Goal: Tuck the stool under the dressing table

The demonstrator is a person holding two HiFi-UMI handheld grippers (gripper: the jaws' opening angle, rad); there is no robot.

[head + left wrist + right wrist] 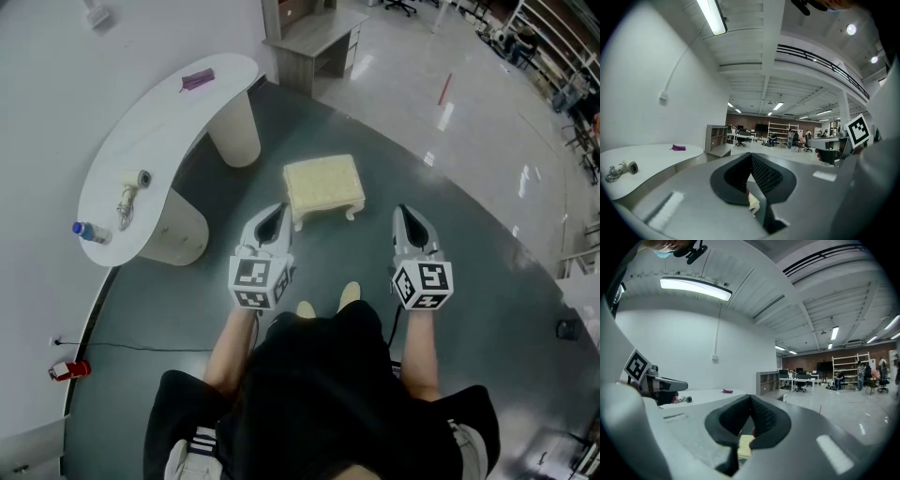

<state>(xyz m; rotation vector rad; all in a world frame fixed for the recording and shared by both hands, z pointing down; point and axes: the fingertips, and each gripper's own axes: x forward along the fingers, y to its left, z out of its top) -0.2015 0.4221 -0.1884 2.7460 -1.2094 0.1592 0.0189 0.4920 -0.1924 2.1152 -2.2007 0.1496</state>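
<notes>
1 stool (323,187) on floor beside 1 table (178,117), not under it. Left gripper (274,217) and right gripper (409,220) near stool; both 2-jaw pairs clenched, empty.

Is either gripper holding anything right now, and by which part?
Nothing is held. The left gripper and the right gripper are both shut and empty. The cream stool stands ungripped on the floor just ahead of them.

White wall (56,56); glossy grey floor (469,141); grey desk (314,42) beside the wall; tube light (711,16) overhead.
</notes>
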